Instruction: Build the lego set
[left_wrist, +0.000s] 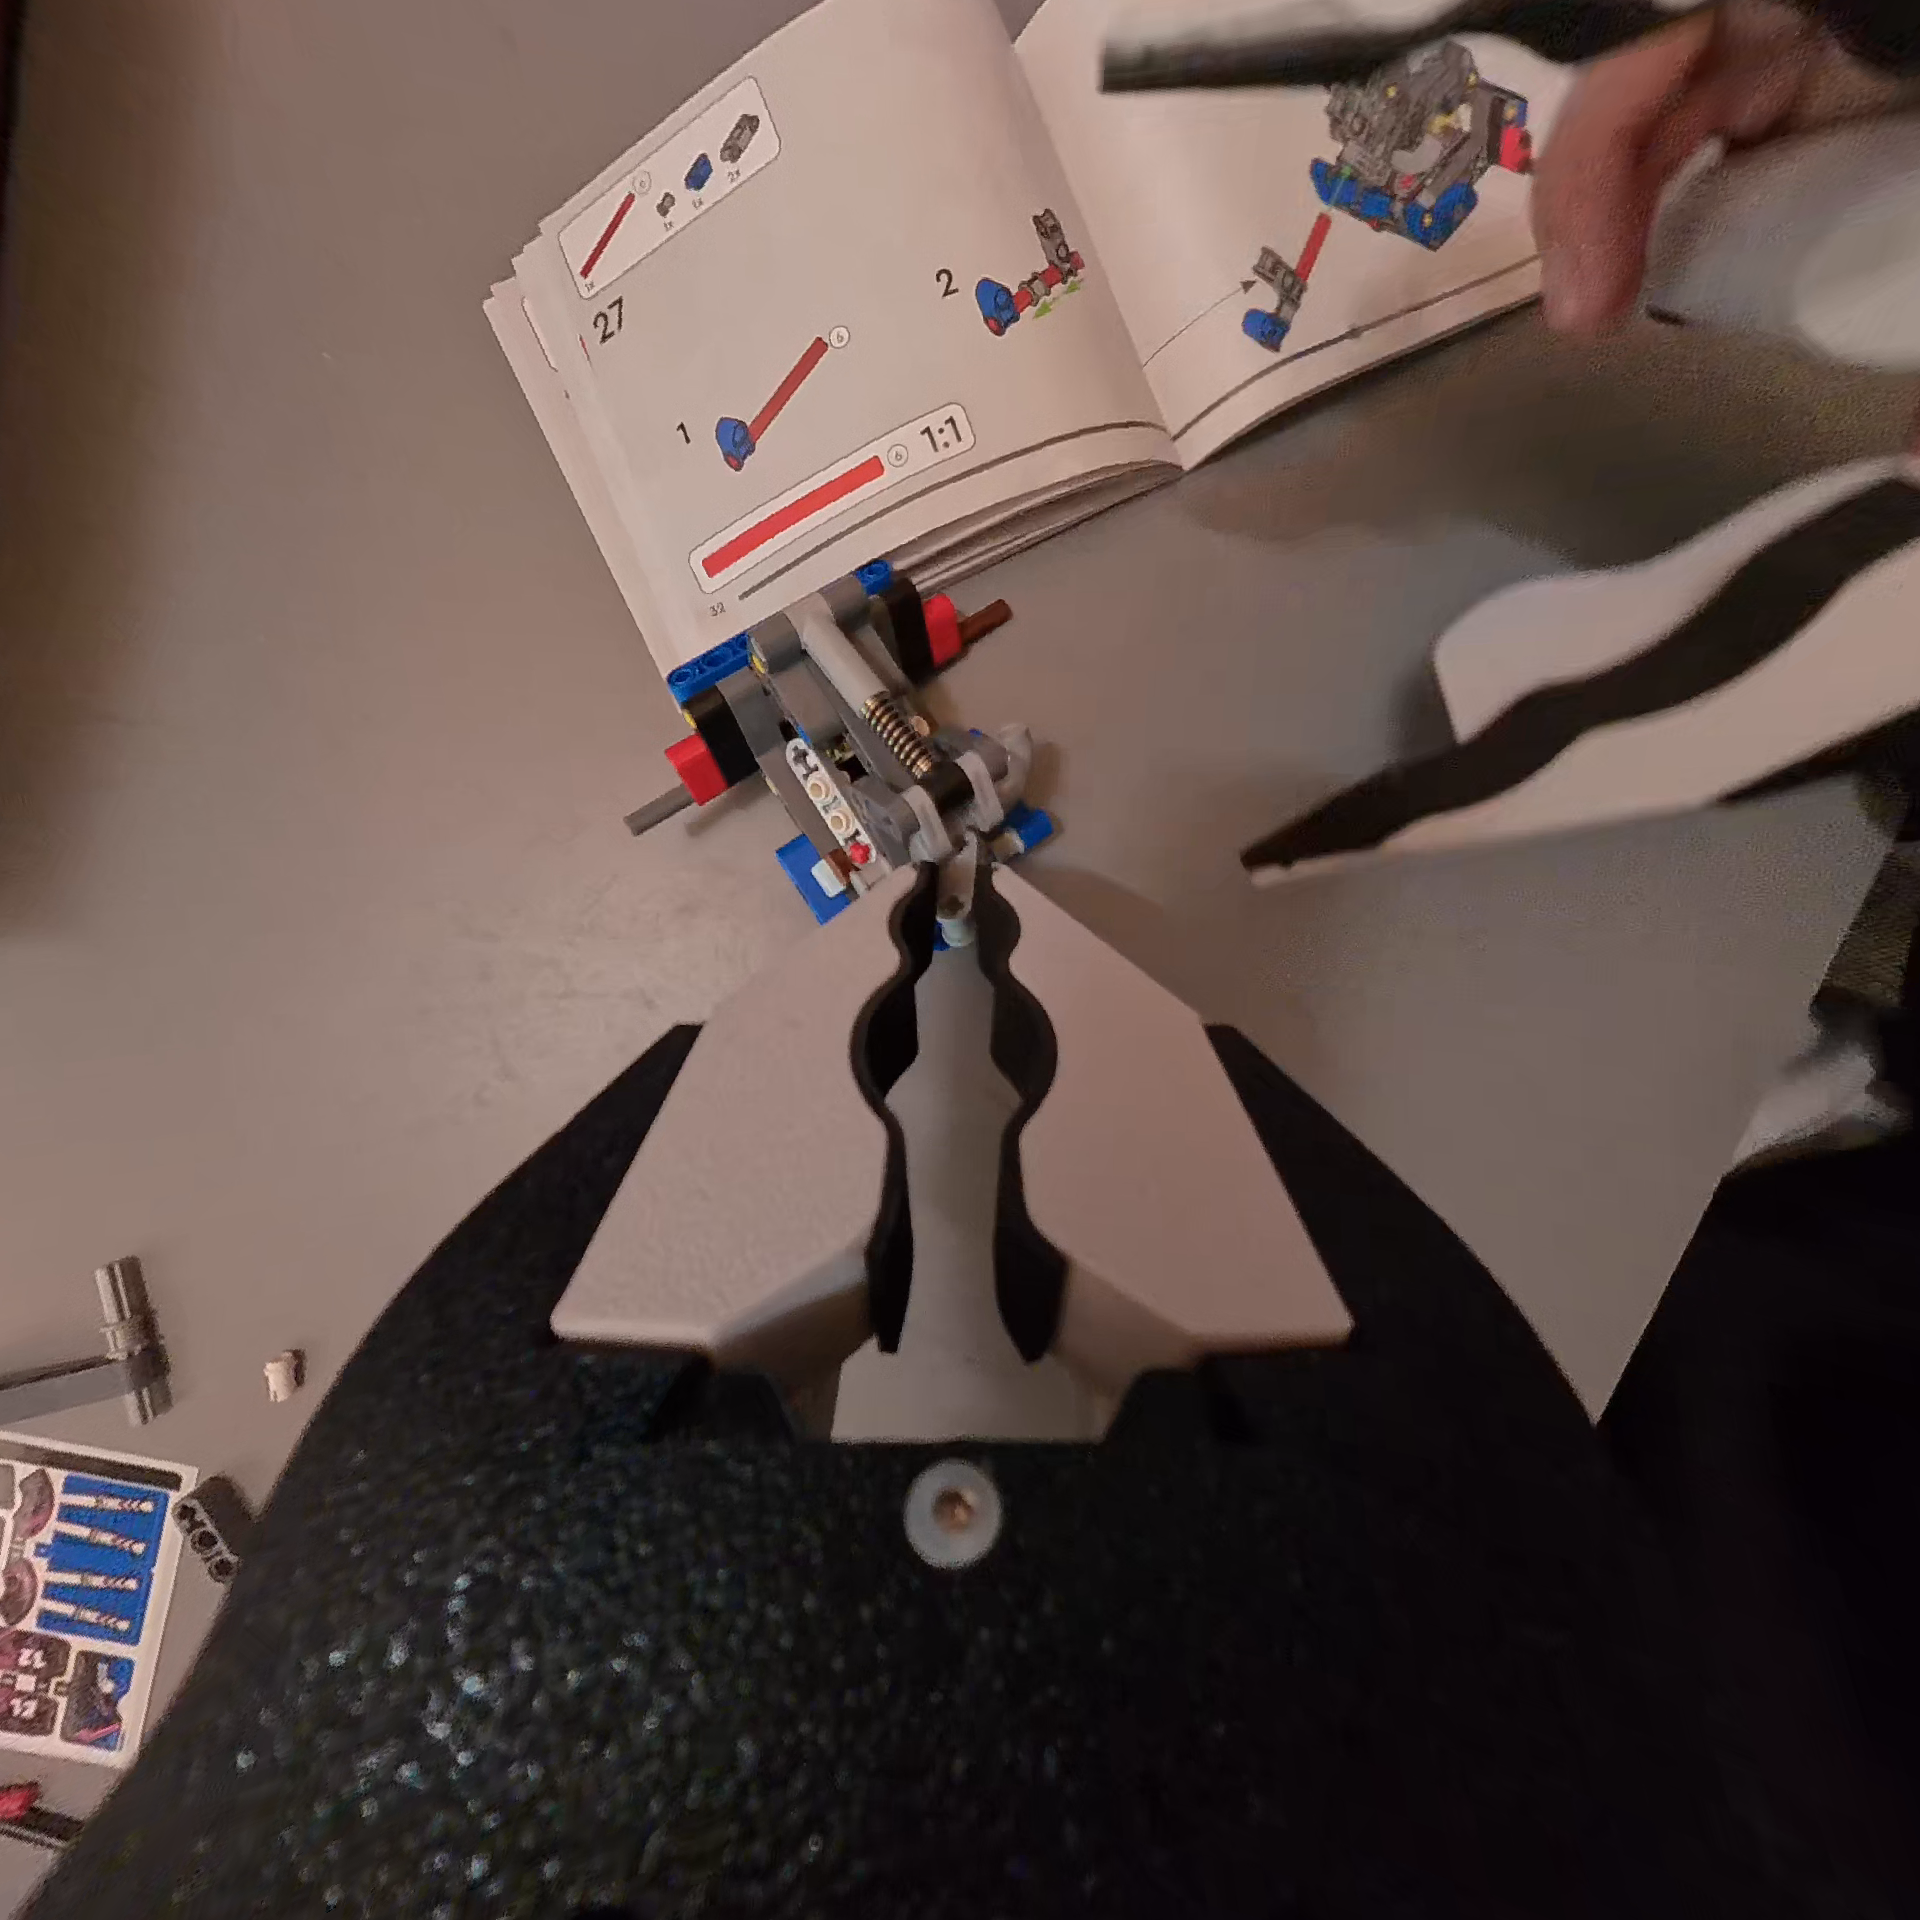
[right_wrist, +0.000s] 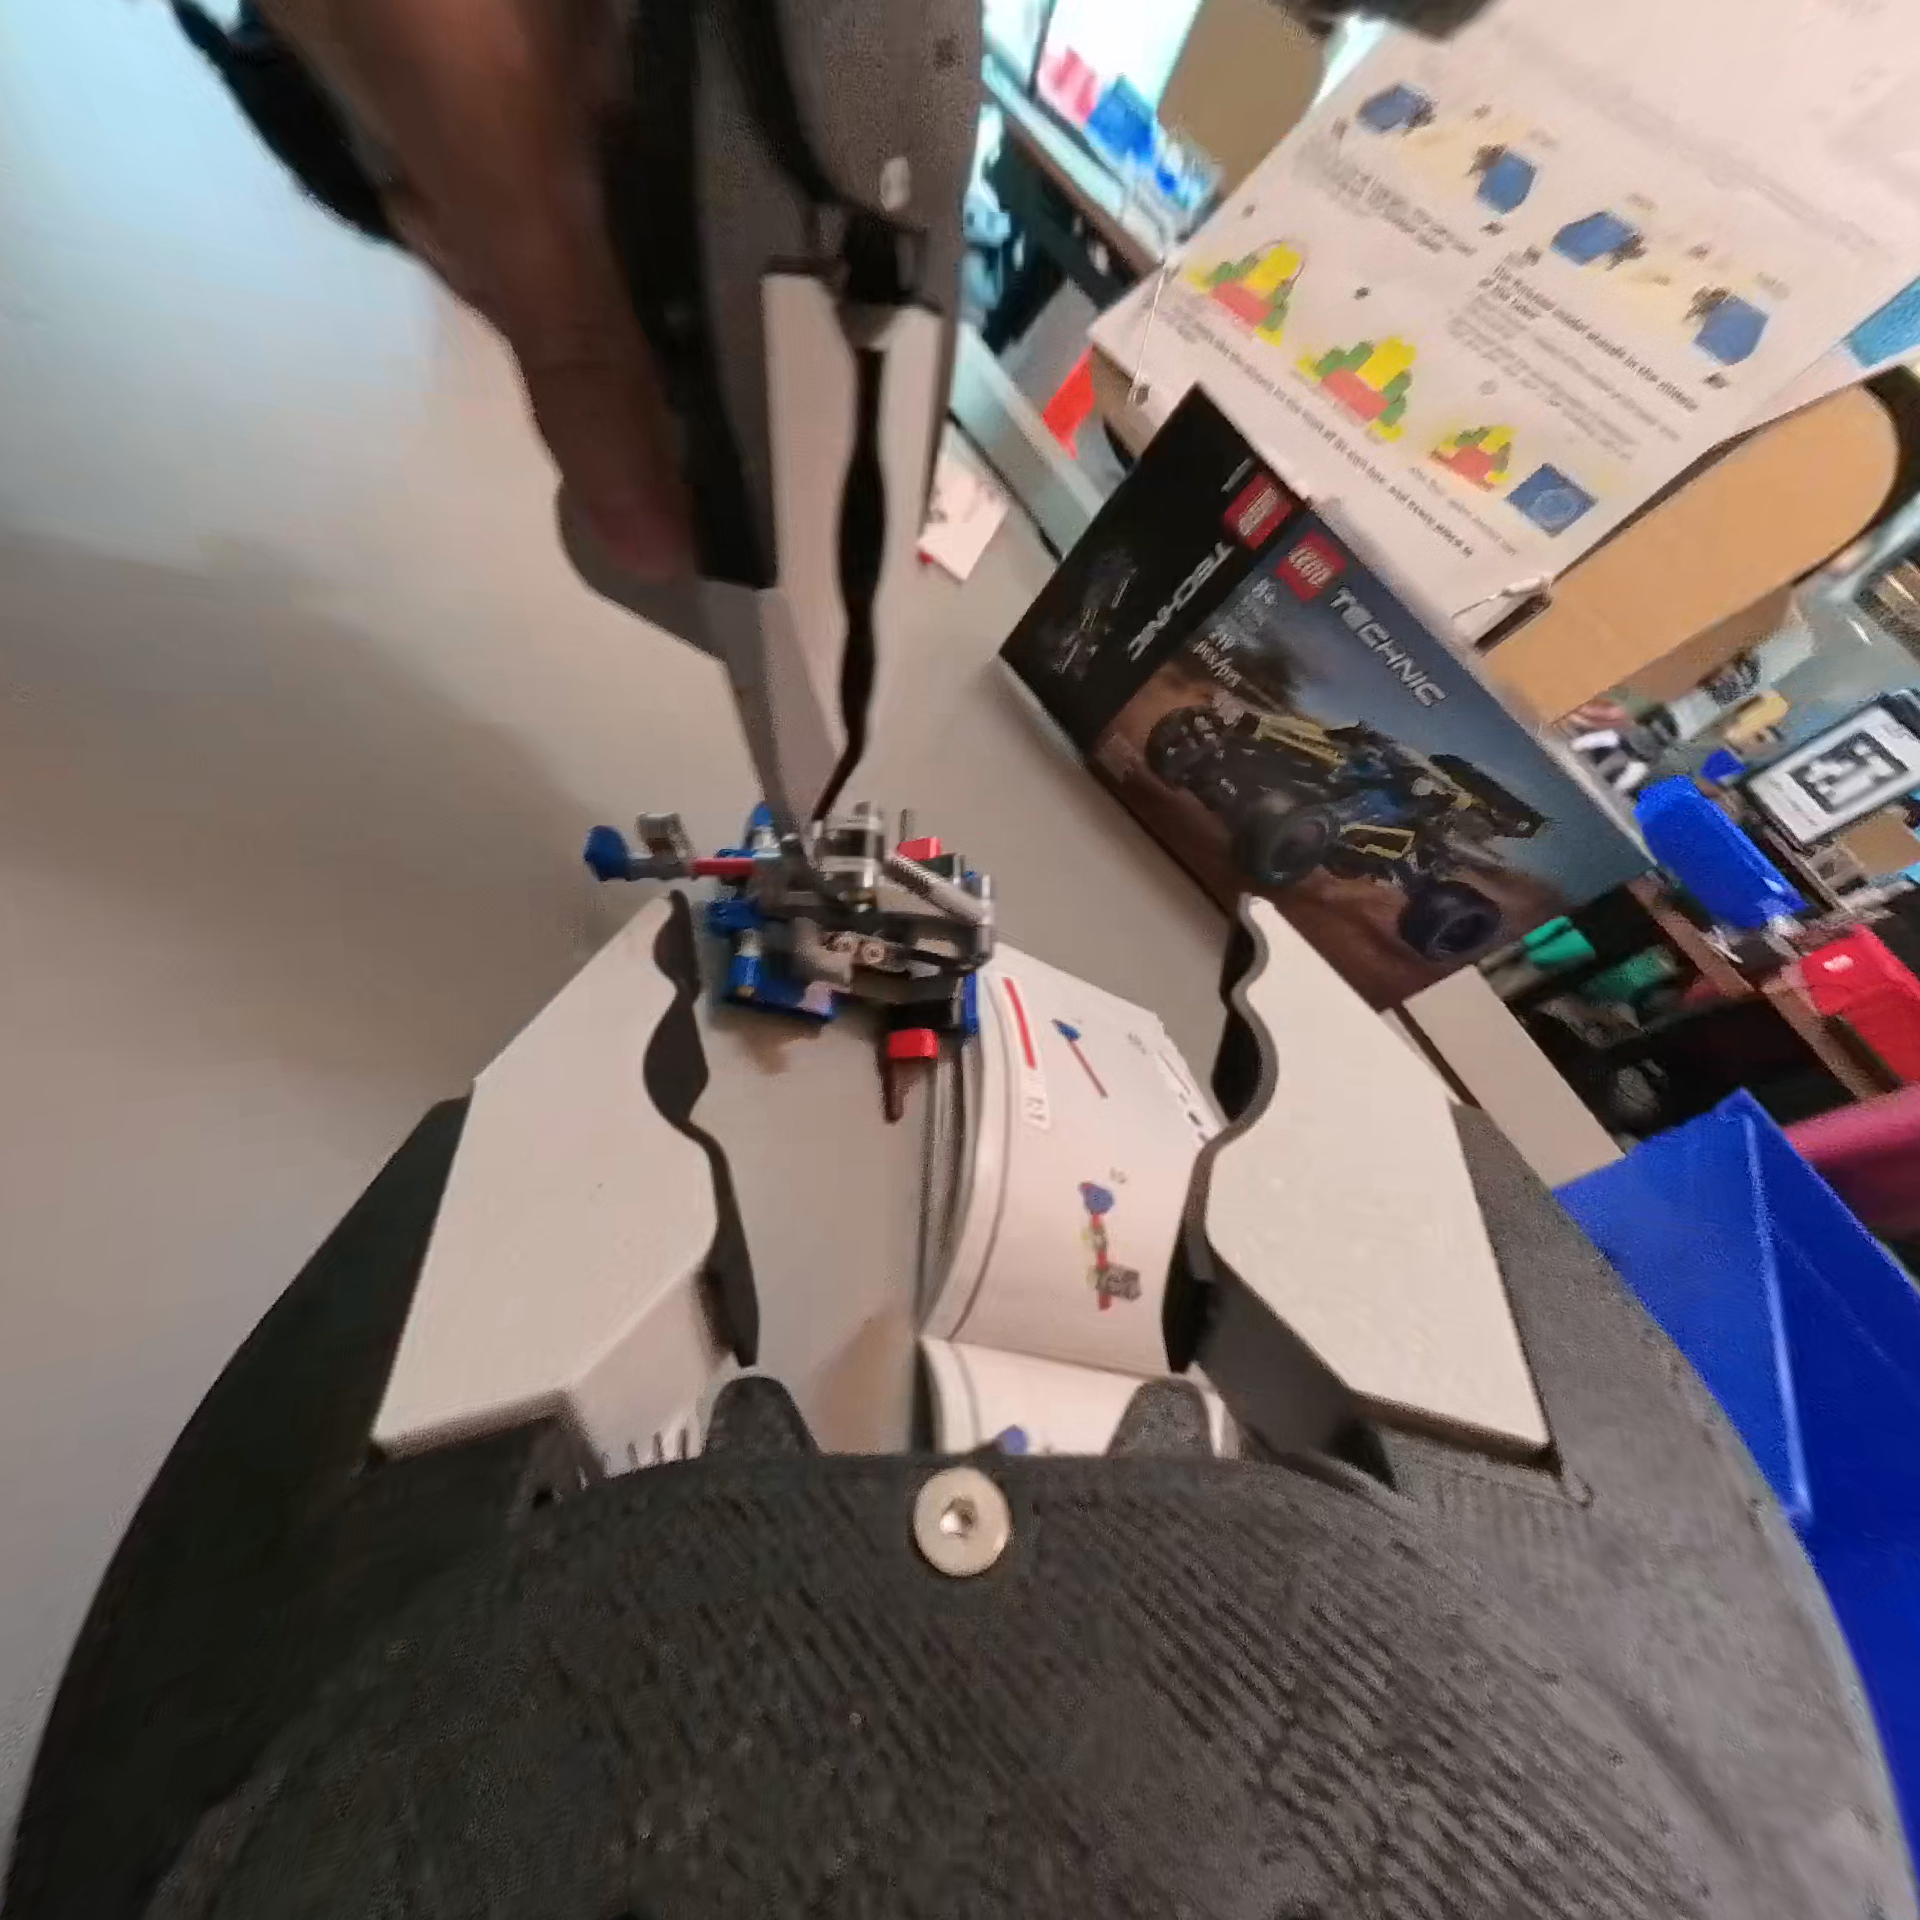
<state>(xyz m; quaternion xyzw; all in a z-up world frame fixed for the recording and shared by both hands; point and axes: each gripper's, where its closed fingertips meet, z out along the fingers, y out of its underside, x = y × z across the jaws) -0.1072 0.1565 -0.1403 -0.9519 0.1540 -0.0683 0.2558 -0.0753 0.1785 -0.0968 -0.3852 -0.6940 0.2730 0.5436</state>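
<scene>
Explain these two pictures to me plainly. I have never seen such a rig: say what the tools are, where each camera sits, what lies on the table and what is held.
These are hand-held grippers, each with two fingers and a camera looking along them. One picture looks down the left gripper, the other down the right gripper. On the grey table lie an open instruction booklet, a half-built brick model, loose parts and a sticker sheet. The left gripper's fingers are closed on a thin pale piece at the model's near end. The right gripper is wide open, holding nothing.
</scene>
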